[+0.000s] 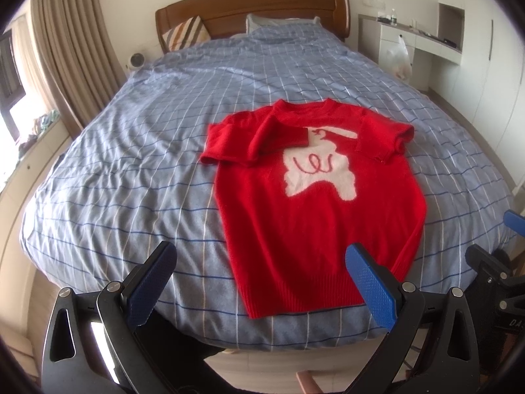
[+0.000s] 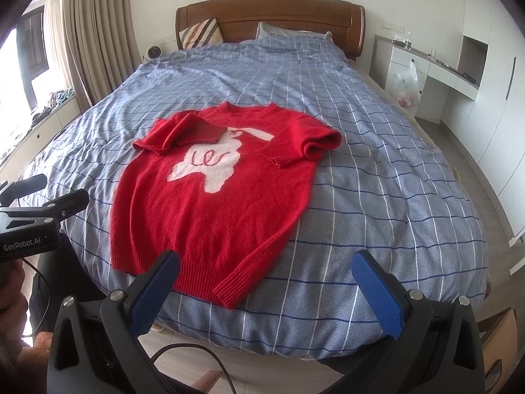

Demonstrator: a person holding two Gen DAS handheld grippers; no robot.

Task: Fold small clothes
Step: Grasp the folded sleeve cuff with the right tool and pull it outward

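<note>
i have both tools held back at the near edge of the bed (image 1: 98, 151), above the foot of it. my left gripper (image 1: 262, 282) has its two blue-padded fingers (image 1: 149, 285) spread wide with nothing between them, and the near hem of the red sweater (image 1: 315, 203) shows in the gap. my right gripper (image 2: 272, 289) is spread just as wide and also empty; from its camera the ribbed hem sits behind the left finger and the gap frames bare bedding.

the red sweater lies face up on the blue checked duvet (image 2: 377, 170), in the near half of the bed, neck toward the far end and hem toward me. it has a white animal figure (image 1: 315, 167) on the chest with a red scribble on it. the left sleeve (image 1: 259, 138) is folded inward across the upper chest, its cuff touching the top of the white figure. the right sleeve (image 2: 295, 147) is bunched and doubled over at the right shoulder, its cuff pointing inward near the figure. the body is flat, with the lower right side edge running down to a ribbed corner (image 2: 229, 289) near the bed's edge.

at the far end i see a wooden headboard (image 1: 256, 6), a striped pillow (image 1: 187, 32) on the left and a blue pillow (image 1: 279, 23) beside it. curtains (image 2: 95, 26) hang on the left, and a white desk unit (image 2: 436, 69) with a plastic bag (image 2: 407, 85) stands on the right. in the right camera my left tool's body shows at the left border.
</note>
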